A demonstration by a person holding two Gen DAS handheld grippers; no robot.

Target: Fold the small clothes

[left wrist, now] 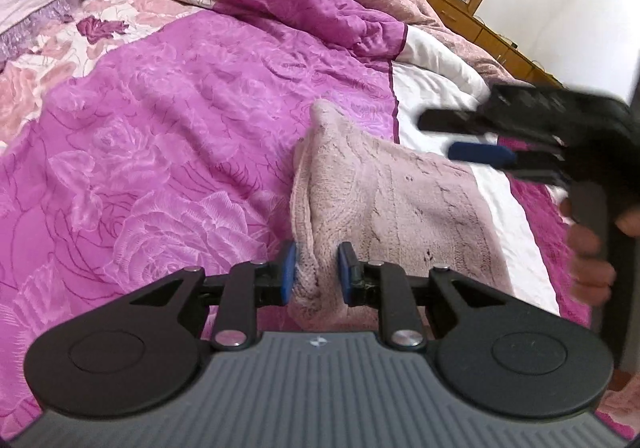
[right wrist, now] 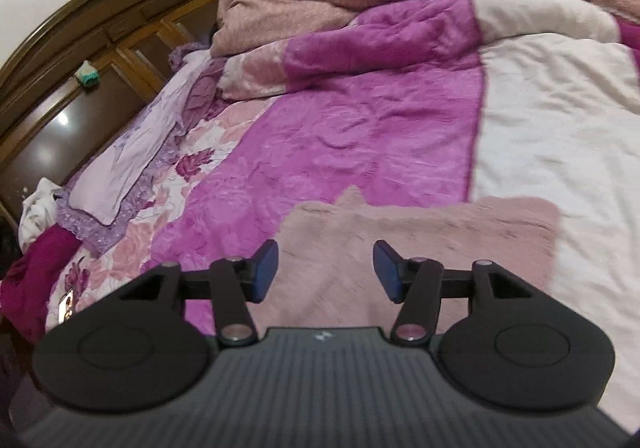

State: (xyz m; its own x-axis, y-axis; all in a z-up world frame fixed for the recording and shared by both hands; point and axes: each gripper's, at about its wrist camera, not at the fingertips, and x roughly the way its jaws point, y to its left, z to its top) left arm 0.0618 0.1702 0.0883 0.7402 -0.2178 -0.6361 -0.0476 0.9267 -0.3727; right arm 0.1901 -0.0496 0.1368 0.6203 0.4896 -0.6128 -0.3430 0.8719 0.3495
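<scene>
**Left holds the fold, right lets go**

While the left gripper (left wrist: 316, 272) pinches a bunched edge of the pink knit garment (left wrist: 400, 200) between its nearly closed fingers (left wrist: 289, 272), the right gripper (right wrist: 325, 272) hangs above the cloth with its fingers spread about halfway and nothing between them. On the left wrist view the right gripper (left wrist: 464, 136) sits out at three o'clock, blurred, a hand (left wrist: 588, 260) wrapped round its handle. The garment lies on the magenta rose-print quilt (left wrist: 180, 136), its far end reaching onto the white panel (right wrist: 560, 136) at two o'clock. It looks like mid-fold: one side laid down, the other still gripped. Next, I'd judge, the left must set its edge down flat and release, aligned with the layer beneath.
</scene>
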